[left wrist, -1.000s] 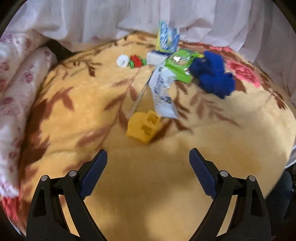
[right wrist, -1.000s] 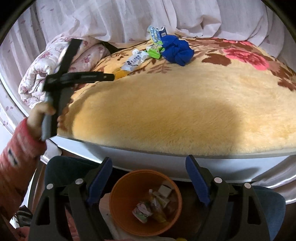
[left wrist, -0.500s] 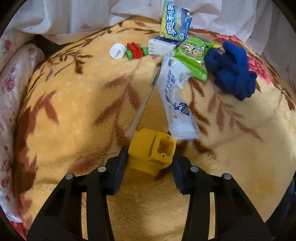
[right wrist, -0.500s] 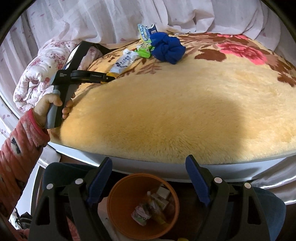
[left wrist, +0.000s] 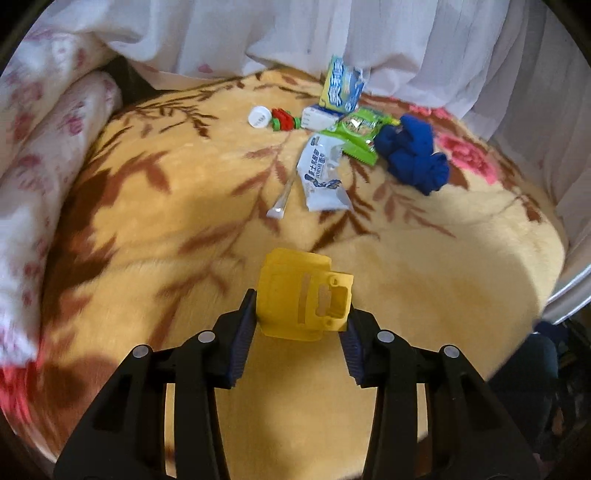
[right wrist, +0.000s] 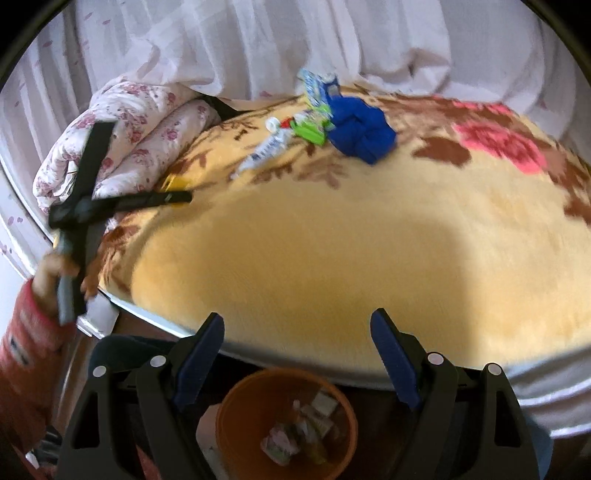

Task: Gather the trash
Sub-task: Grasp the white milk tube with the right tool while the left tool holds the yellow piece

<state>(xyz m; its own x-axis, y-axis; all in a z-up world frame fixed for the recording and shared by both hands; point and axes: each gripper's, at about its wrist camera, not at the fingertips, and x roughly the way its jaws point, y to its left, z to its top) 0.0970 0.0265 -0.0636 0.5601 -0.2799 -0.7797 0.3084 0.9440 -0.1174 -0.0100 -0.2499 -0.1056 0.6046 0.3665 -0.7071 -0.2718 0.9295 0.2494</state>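
My left gripper (left wrist: 300,310) holds a yellow plastic piece (left wrist: 295,291) just above the yellow blanket (left wrist: 424,295); its jaws are closing and the pads press both sides of the piece. Farther back lie a white pouch (left wrist: 321,177), a green wrapper (left wrist: 360,133), a blue-yellow packet (left wrist: 341,88), a small white box (left wrist: 317,117), a white cap (left wrist: 258,117), a red-green bit (left wrist: 284,120) and a straw wrapper (left wrist: 282,195). My right gripper (right wrist: 297,319) stands open and holds nothing, above an orange bin (right wrist: 236,402) with several scraps inside.
A blue cloth (left wrist: 413,155) lies bunched beside the wrappers. A folded floral quilt (left wrist: 37,166) lines the bed's left side, and white curtains (left wrist: 258,33) hang behind. In the right wrist view a hand (right wrist: 55,266) in a red sleeve holds the left gripper.
The left gripper moved in on the yellow piece, shut on it, then drew back with it lifted off the blanket. The right gripper's view shifted slightly over the bin.
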